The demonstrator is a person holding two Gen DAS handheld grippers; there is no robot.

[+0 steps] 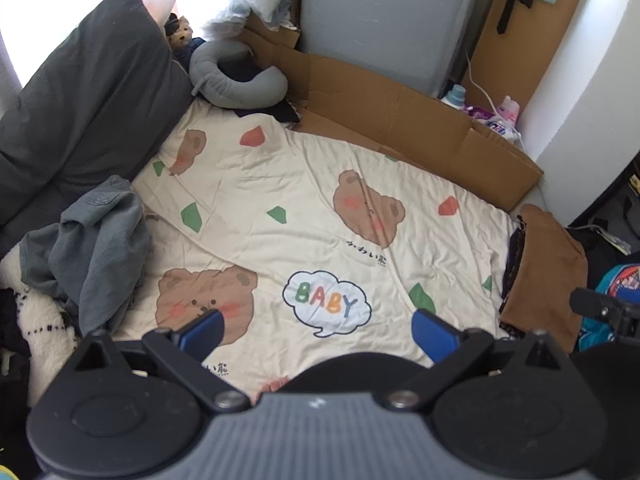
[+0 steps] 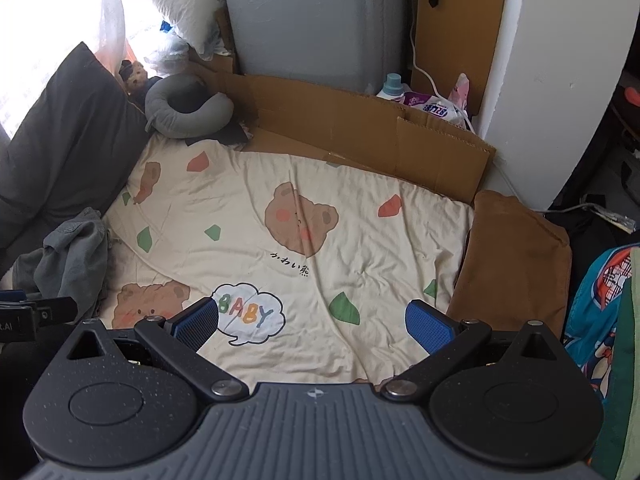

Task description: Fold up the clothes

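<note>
Both my grippers hover wide open and empty over the bear-print sheet (image 1: 280,184), which reads "BABY" in a speech bubble (image 1: 326,304).

My left gripper (image 1: 318,332) and right gripper (image 2: 312,322) hold nothing. The crumpled grey shirt (image 1: 88,248) lies at the sheet's left edge, the folded brown garment (image 2: 516,256) at its right edge; the middle between them is free.

Sunlit window (image 1: 24,20), white wall (image 1: 592,80)
</note>
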